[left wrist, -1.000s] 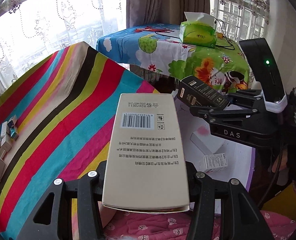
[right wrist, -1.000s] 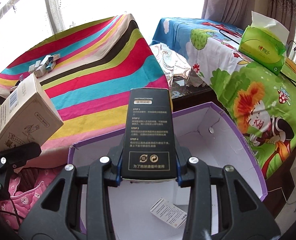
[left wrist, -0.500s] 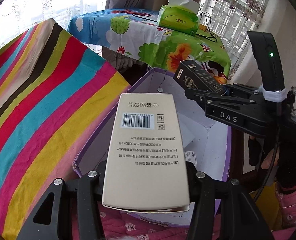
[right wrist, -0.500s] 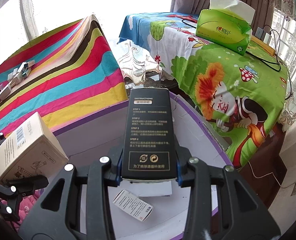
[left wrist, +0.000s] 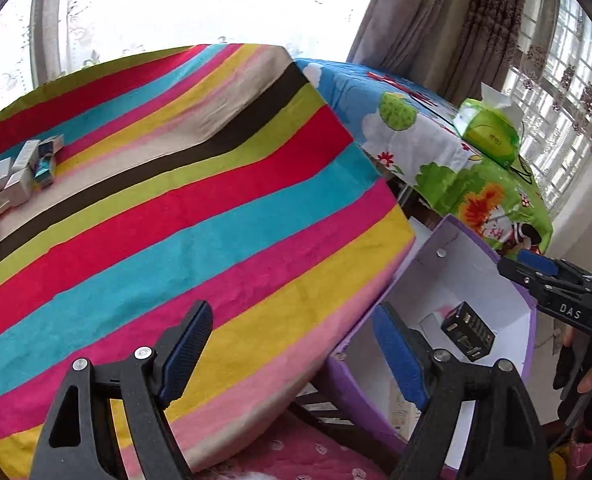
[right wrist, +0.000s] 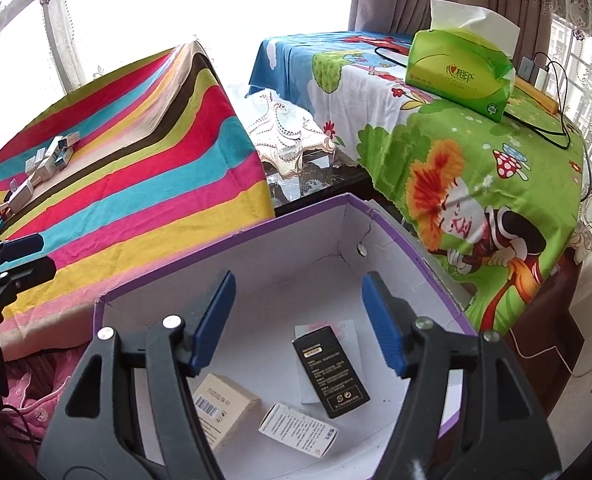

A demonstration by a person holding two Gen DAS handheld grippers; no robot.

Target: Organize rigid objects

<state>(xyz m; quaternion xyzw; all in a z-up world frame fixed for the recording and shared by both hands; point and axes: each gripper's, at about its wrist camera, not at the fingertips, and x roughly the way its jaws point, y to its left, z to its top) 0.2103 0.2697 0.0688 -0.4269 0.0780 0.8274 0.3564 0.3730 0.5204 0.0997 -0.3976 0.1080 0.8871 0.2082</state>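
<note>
Both pairs of jaws are opening with nothing between them: our left gripper (left wrist: 292,344) and right gripper (right wrist: 296,320) have just dropped 2 boxes (black box (right wrist: 329,370), beige box (right wrist: 226,410)) into the purple bin (right wrist: 224,236); more small boxes (right wrist: 48,160) wait on the striped bench (left wrist: 176,220).

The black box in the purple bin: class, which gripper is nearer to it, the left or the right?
Right. The right gripper hangs open directly above the black box inside the bin; the left gripper is off beside the bin, over the striped cloth.

black box (right wrist: 329,370) flat | beige box (right wrist: 226,410) tilted | white box (right wrist: 297,428) | all inside purple bin (right wrist: 224,242)
</note>
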